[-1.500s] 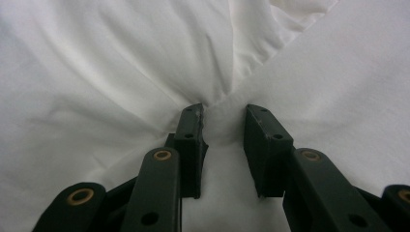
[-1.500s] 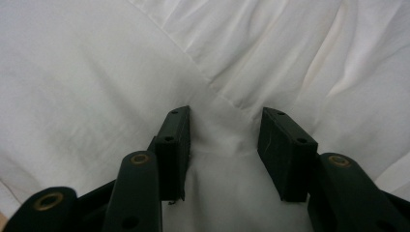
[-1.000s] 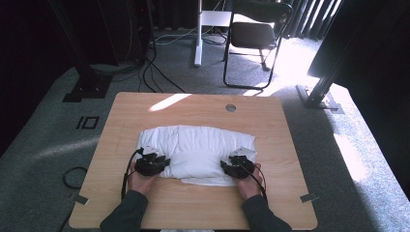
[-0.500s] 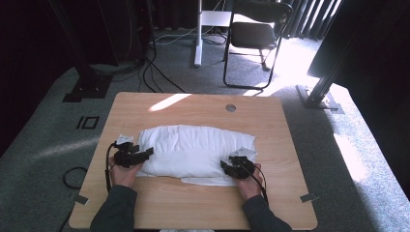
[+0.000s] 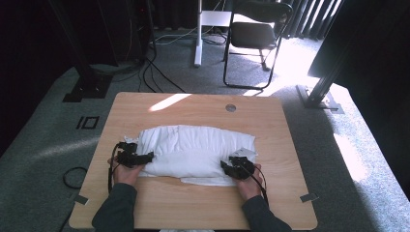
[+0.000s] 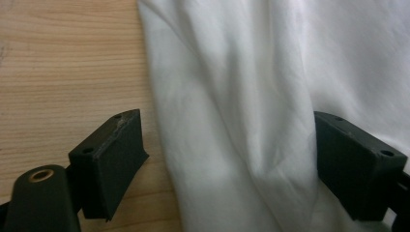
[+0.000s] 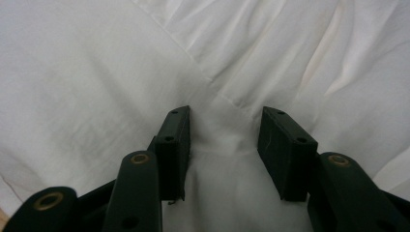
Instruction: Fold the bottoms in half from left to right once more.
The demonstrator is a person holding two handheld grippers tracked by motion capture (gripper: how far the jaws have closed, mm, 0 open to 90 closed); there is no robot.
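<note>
1. High view: a white cloth [image 5: 193, 152], folded into a long bundle, lies across the middle of the wooden worktop [image 5: 159, 205]. My left gripper [image 5: 138, 158] sits at its left end, my right gripper [image 5: 238, 167] at its near right corner. I judge the fold could spring apart if I pull either end sideways now.

2. Left gripper view: jaws have just been opening and stand wide; a soft ridge of cloth [image 6: 241, 121] lies between them, touching the right pad, clear of the left. Closing here might catch one layer only, and the lower layers would drag on the worktop [image 6: 63, 63].

3. Right gripper view: jaws half-closed around a raised pleat of cloth [image 7: 225, 130]; I cannot tell whether the pads press on it. Creased, thin and limp, it could slip free.
</note>
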